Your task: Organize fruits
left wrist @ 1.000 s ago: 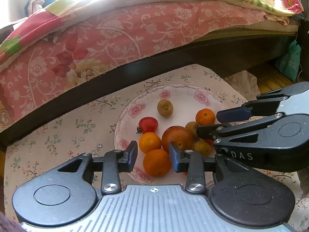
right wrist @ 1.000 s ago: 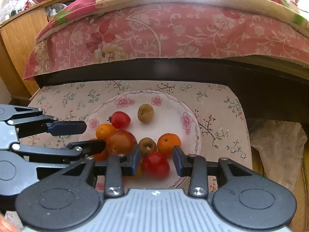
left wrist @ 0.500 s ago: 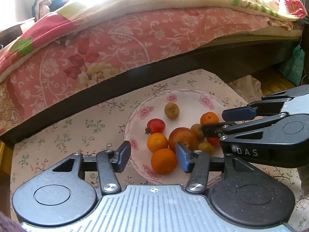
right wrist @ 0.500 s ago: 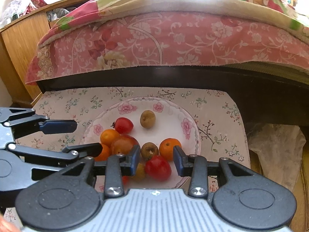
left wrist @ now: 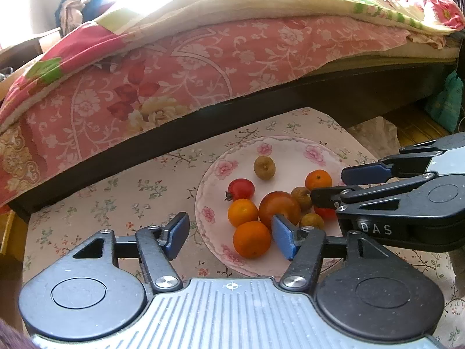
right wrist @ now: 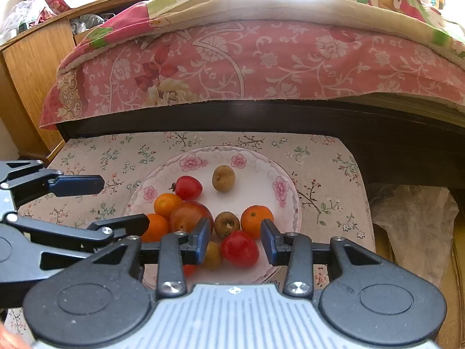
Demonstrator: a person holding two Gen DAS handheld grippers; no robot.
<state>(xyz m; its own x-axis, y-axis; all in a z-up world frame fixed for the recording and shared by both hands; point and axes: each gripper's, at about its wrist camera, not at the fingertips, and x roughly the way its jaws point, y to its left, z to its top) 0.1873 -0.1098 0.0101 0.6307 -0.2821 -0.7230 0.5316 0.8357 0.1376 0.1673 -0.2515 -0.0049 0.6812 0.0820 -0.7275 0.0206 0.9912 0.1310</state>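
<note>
A floral plate (left wrist: 293, 145) on a flowered cloth holds the fruit: small oranges, red tomatoes, one big red-orange tomato (left wrist: 279, 208) and brownish-green small fruits. My left gripper (left wrist: 229, 234) hangs over the plate's near left rim, jaws opening. An orange (left wrist: 251, 239) lies on the plate between them, with a wide gap to the left pad. My right gripper (right wrist: 234, 241) stands open around a red tomato (right wrist: 240, 248) that rests on the plate, with small gaps either side. Each gripper shows in the other's view: right gripper (left wrist: 331, 187), left gripper (right wrist: 125, 203).
A bed with a pink floral sheet (left wrist: 203, 67) and a dark frame (right wrist: 261, 119) overhangs the far side of the cloth-covered surface (right wrist: 325, 174). A wooden cabinet (right wrist: 32, 67) stands at the left, crumpled plastic (right wrist: 412, 221) lies at the right.
The left jaws have spread away from the orange they were closed around, and it now lies on the plate. The right jaws have widened slightly around the red tomato.
</note>
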